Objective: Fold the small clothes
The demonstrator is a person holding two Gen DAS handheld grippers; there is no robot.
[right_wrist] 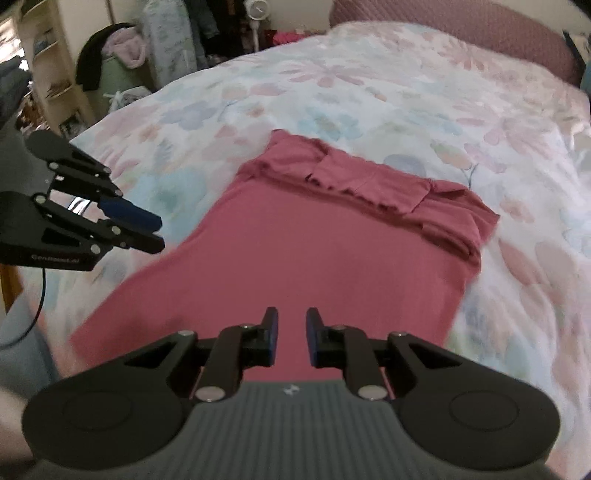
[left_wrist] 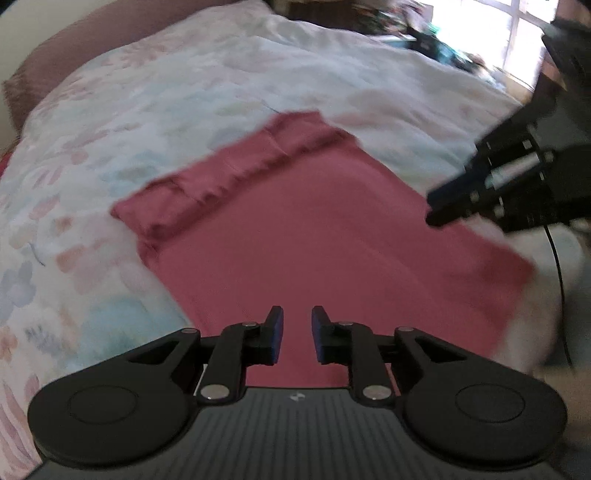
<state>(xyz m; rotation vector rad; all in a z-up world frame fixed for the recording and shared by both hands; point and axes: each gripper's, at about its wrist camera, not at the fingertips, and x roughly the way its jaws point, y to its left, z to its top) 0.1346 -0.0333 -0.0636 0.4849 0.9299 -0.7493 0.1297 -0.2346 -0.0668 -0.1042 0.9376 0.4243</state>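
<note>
Bed with pale floral quilt [right_wrist: 369, 85] lies under both my grippers. Dusty-pink knit garment [right_wrist: 295, 251] lies flat on it, ahead of and below the fingertips, sleeves folded across its far end. My left gripper [left_wrist: 297, 325] and right gripper [right_wrist: 291, 326]: jaws slightly apart, nothing between them, both hovering above the near hem.

A: Daylight floods in from a blown-out window [left_wrist: 517, 33], upper right of the left view.
B: Room otherwise dim. Motion blur smears the bedspread [right_wrist: 369, 92] and clutter; fisheye bends the edges, corners dark.
</note>
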